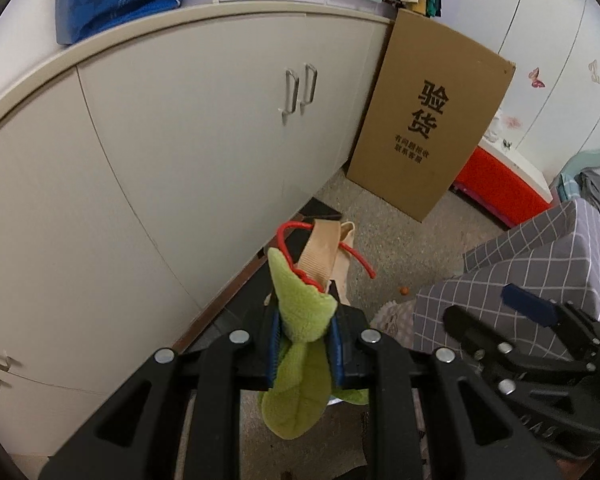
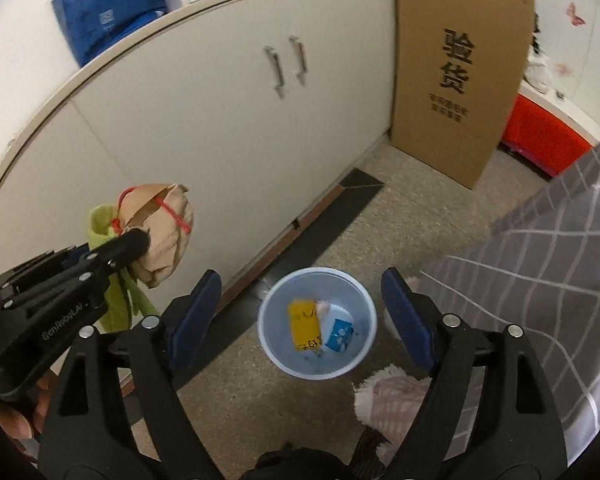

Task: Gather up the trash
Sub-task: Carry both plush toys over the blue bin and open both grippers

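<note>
- Left gripper (image 1: 306,334) has its jaws clamped on a green fleecy cloth (image 1: 300,368), bundled with a beige strap piece (image 1: 320,250) and a red cord (image 1: 356,258), all hanging in the air.
- What the beige piece really is, hard to say; the right wrist view shows it as a crumpled tan lump (image 2: 160,232), partly masked by the left gripper's black body.
- Right gripper (image 2: 302,308) hangs with jaws wide apart, nothing between the pads.
- Below it on the speckled floor, the pale blue bin (image 2: 268,340) holds a yellow packet (image 2: 304,326) and a blue-and-white carton (image 2: 340,334); other bits in there are too blurred to name.
- Cardboard sheet (image 2: 456,80) leans beside the cream cabinet (image 2: 204,136); its top is cut off.
- Checked grey fabric (image 2: 540,280) covers the right side.
</note>
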The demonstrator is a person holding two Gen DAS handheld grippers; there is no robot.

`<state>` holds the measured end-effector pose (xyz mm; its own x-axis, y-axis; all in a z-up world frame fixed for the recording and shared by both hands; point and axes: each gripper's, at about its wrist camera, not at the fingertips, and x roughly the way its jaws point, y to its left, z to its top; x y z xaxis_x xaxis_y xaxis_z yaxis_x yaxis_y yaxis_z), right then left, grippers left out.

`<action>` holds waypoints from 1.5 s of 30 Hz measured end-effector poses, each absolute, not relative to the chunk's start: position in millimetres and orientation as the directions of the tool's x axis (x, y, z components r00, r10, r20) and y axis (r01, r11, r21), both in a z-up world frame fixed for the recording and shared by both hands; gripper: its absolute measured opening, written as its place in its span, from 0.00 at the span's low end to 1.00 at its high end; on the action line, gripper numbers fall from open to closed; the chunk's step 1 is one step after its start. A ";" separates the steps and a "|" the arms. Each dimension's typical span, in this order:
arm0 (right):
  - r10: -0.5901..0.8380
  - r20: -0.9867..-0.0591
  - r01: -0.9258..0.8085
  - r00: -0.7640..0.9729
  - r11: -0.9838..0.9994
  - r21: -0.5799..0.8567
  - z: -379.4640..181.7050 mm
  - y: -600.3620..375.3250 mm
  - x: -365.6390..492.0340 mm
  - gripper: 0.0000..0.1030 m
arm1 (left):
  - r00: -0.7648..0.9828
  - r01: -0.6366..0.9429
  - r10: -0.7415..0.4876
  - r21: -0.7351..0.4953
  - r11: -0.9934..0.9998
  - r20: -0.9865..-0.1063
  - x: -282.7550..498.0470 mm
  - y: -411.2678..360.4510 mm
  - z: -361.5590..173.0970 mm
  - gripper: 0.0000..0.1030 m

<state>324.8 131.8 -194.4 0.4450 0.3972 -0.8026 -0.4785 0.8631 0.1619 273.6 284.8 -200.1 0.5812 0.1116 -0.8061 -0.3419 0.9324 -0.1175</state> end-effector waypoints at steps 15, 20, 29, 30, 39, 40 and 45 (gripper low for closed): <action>0.358 -0.740 -0.435 0.569 0.895 0.099 -166.2 95.5 313.6 0.83 | 0.573 -0.280 0.070 -0.115 0.953 -0.817 286.0 251.4 -203.0 0.19; 0.359 -0.714 -0.415 0.601 0.904 0.105 -158.7 85.7 312.0 0.84 | 0.571 -0.263 0.047 -0.129 0.956 -0.819 294.9 244.2 -203.2 0.19; 0.364 -0.687 -0.373 0.629 0.917 0.145 -151.4 68.4 313.5 0.85 | 0.575 -0.285 -0.009 -0.211 0.935 -0.818 306.4 243.3 -199.5 0.65; 0.365 -0.687 -0.372 0.628 0.917 0.147 -151.4 67.3 313.7 0.86 | 0.567 -0.289 0.004 -0.194 0.937 -0.824 306.1 242.0 -199.3 0.65; 0.367 -0.685 -0.362 0.629 0.919 0.160 -146.9 56.4 306.1 0.86 | 0.569 -0.287 0.014 -0.182 0.941 -0.822 292.9 233.6 -186.8 0.68; 0.367 -0.683 -0.360 0.632 0.919 0.160 -145.1 54.4 304.8 0.86 | 0.575 -0.284 0.018 -0.180 0.942 -0.818 290.8 231.4 -183.0 0.68; 0.366 -0.661 -0.344 0.656 0.923 0.170 -131.2 36.0 294.8 0.86 | 0.610 -0.260 0.027 -0.168 0.951 -0.792 280.1 213.5 -160.0 0.69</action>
